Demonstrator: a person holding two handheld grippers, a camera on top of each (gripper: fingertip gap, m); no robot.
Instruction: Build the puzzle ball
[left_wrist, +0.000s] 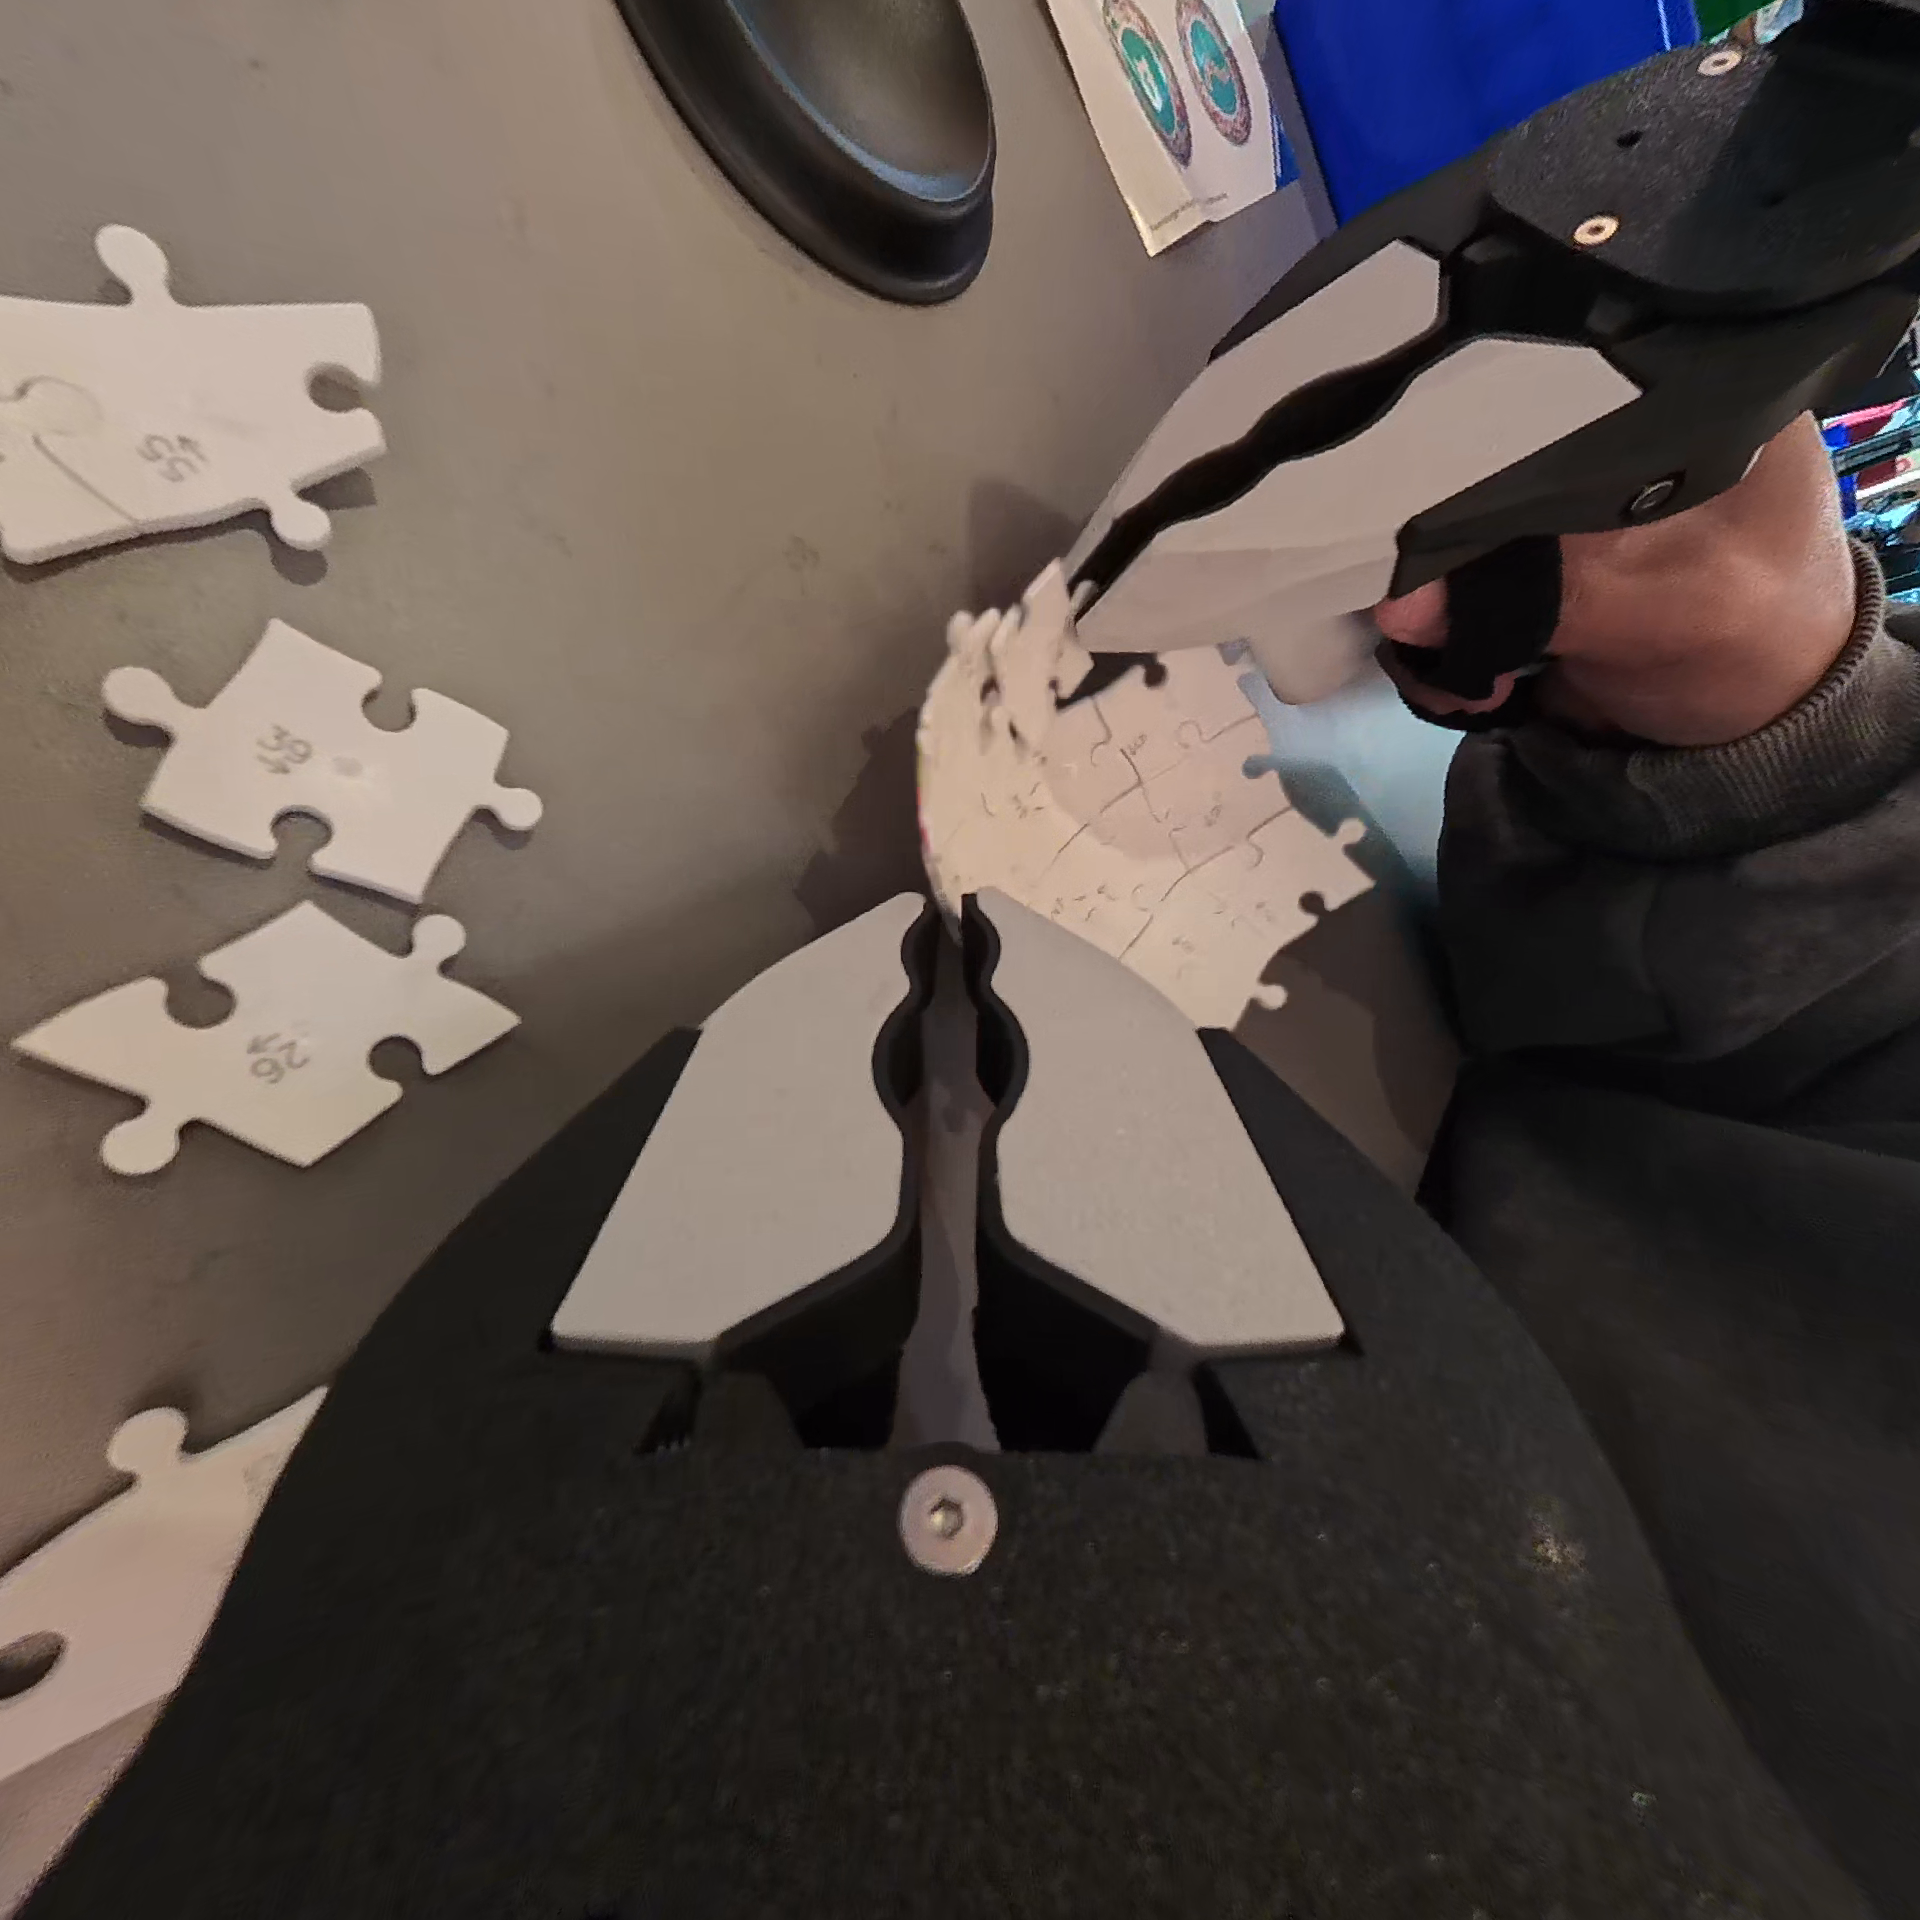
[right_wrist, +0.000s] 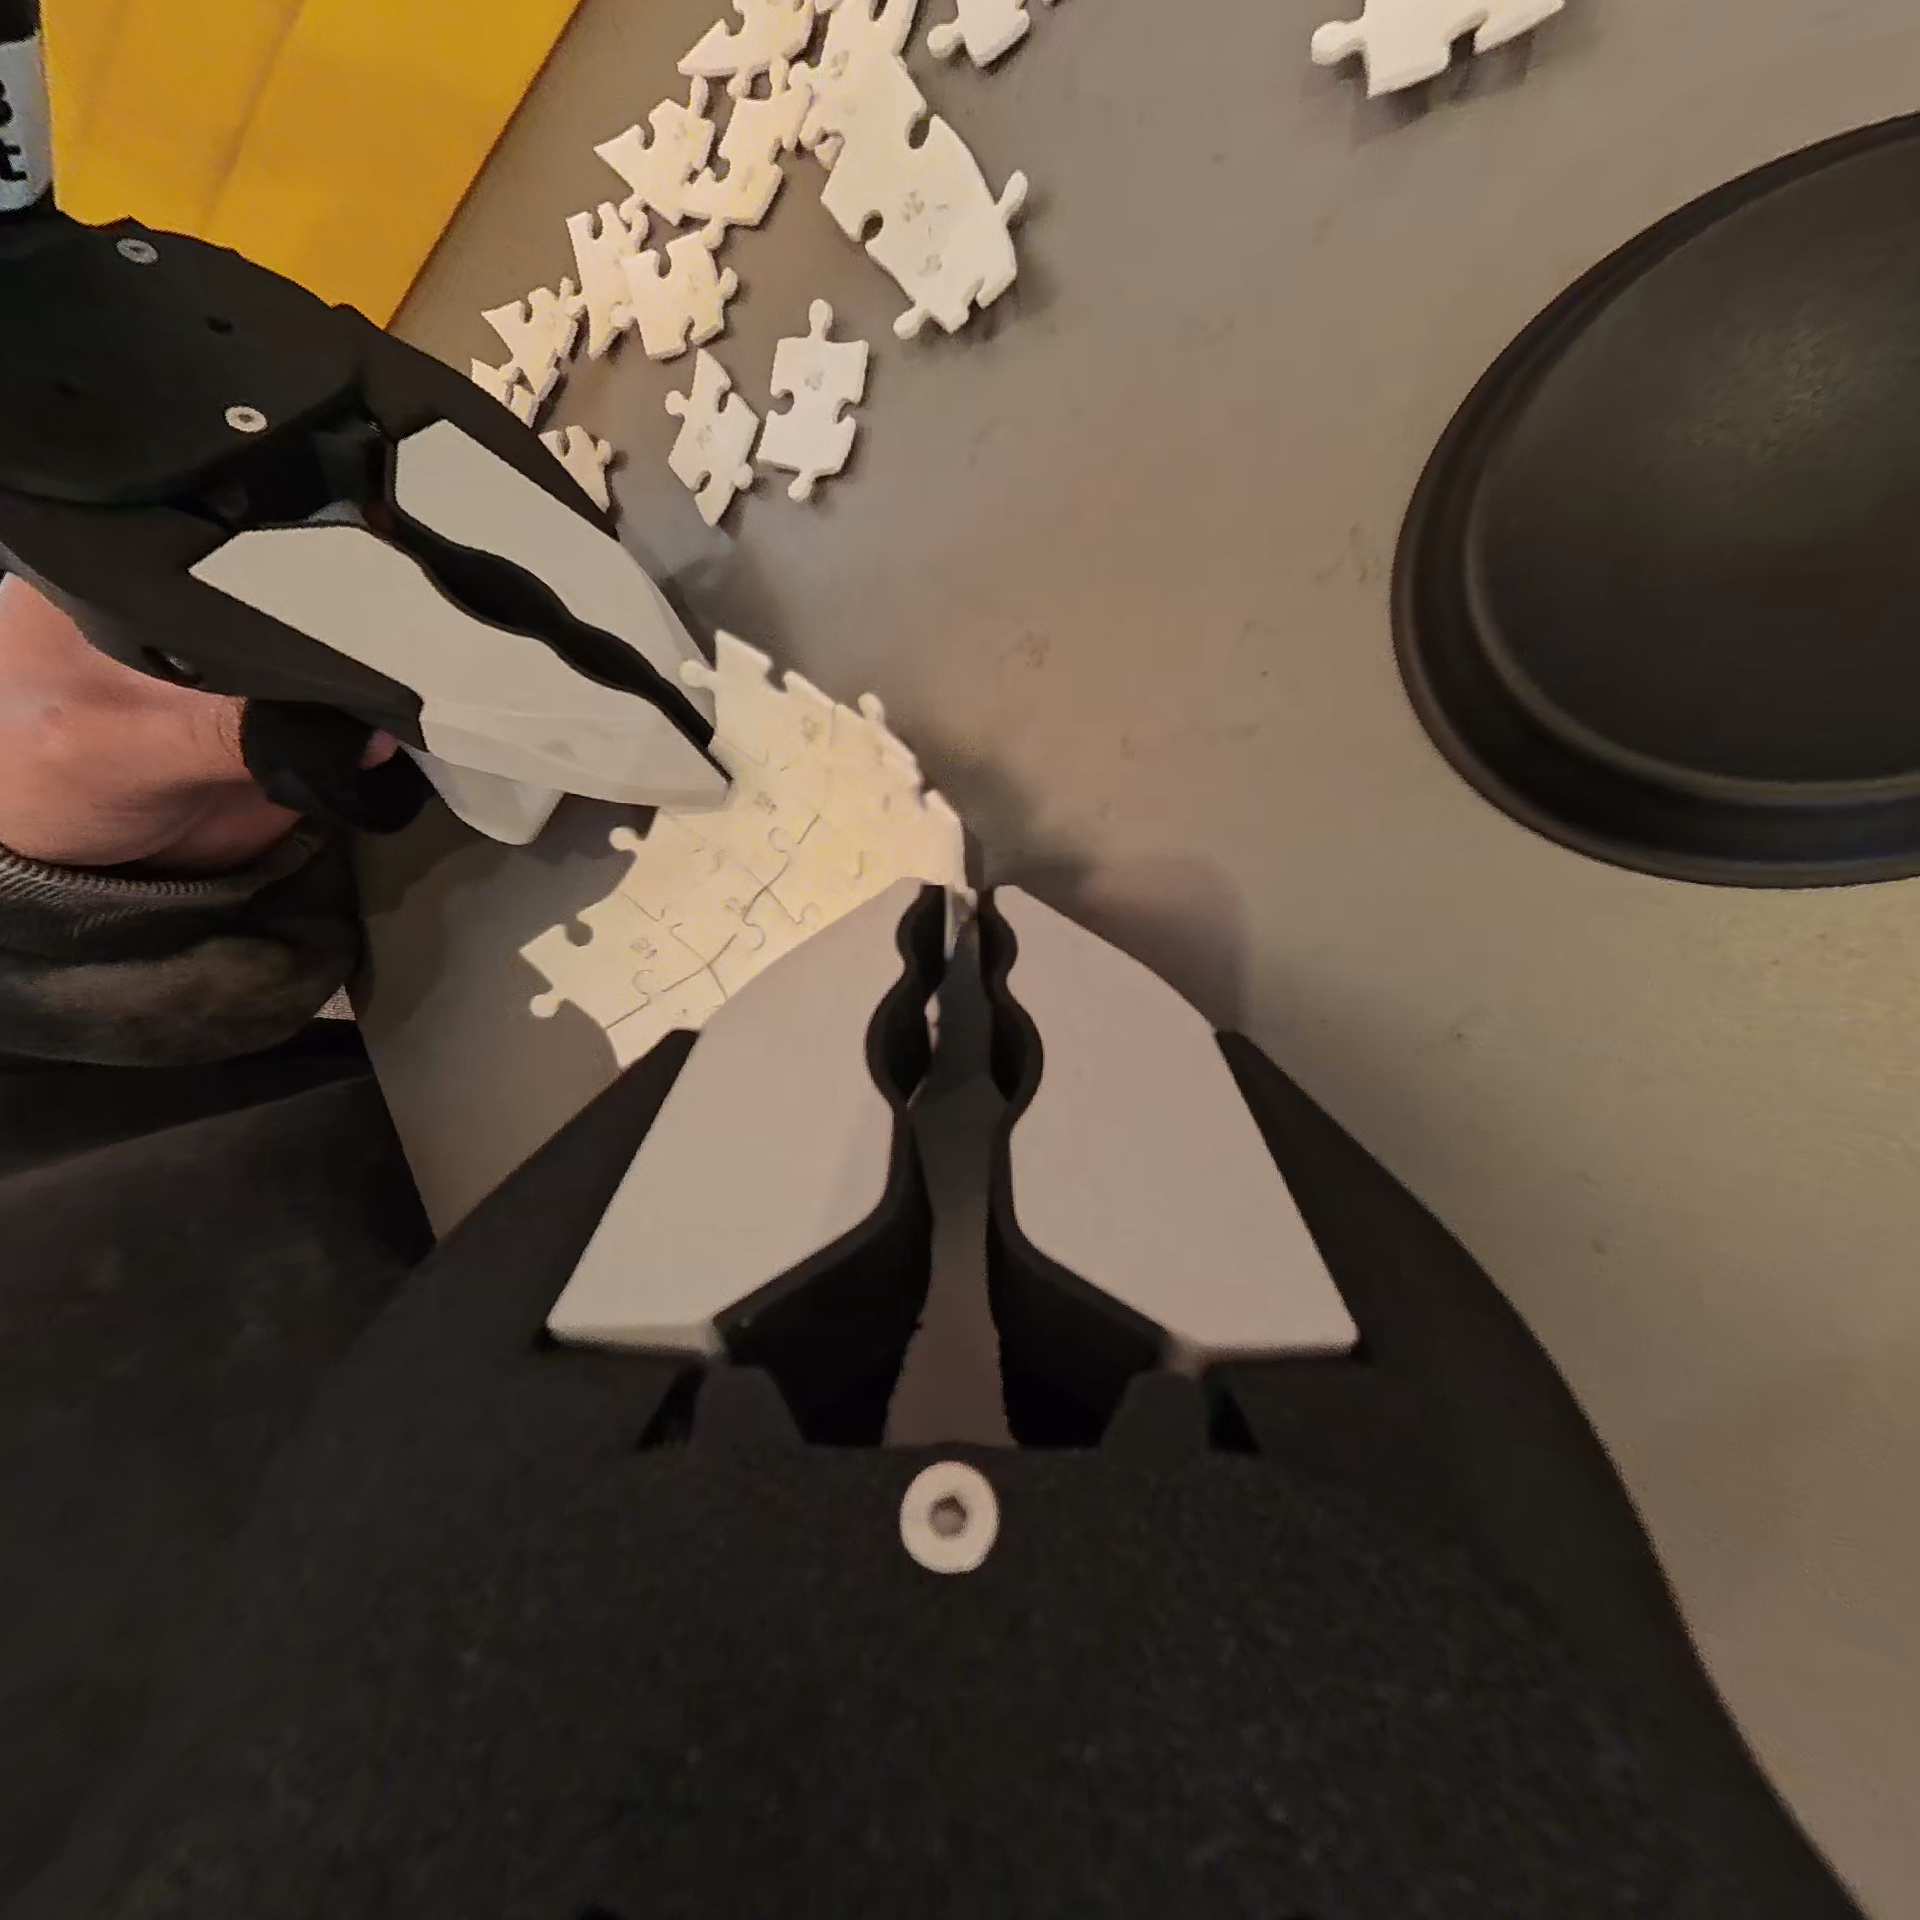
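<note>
A curved, partly built section of the white puzzle ball (left_wrist: 1174, 821) is held above the grey table between both grippers. My left gripper (left_wrist: 951, 914) is shut on its lower left edge. My right gripper (left_wrist: 1075, 613) comes in from the upper right and is shut on the section's top edge. In the right wrist view my right gripper (right_wrist: 961, 904) pinches the right end of the section (right_wrist: 800, 831), and my left gripper (right_wrist: 717, 769) pinches its upper left edge. Both hands wear dark sleeves.
Loose white pieces (left_wrist: 322, 758) lie on the grey table (left_wrist: 644, 582) to the left, and several more (right_wrist: 727, 208) lie in a pile farther off. A black bowl (right_wrist: 1683, 520) sits on the table. A yellow sheet (right_wrist: 291, 125) and a printed paper (left_wrist: 1164, 114) lie at the edges. Some 7 cm of space lies between my two pairs of fingers.
</note>
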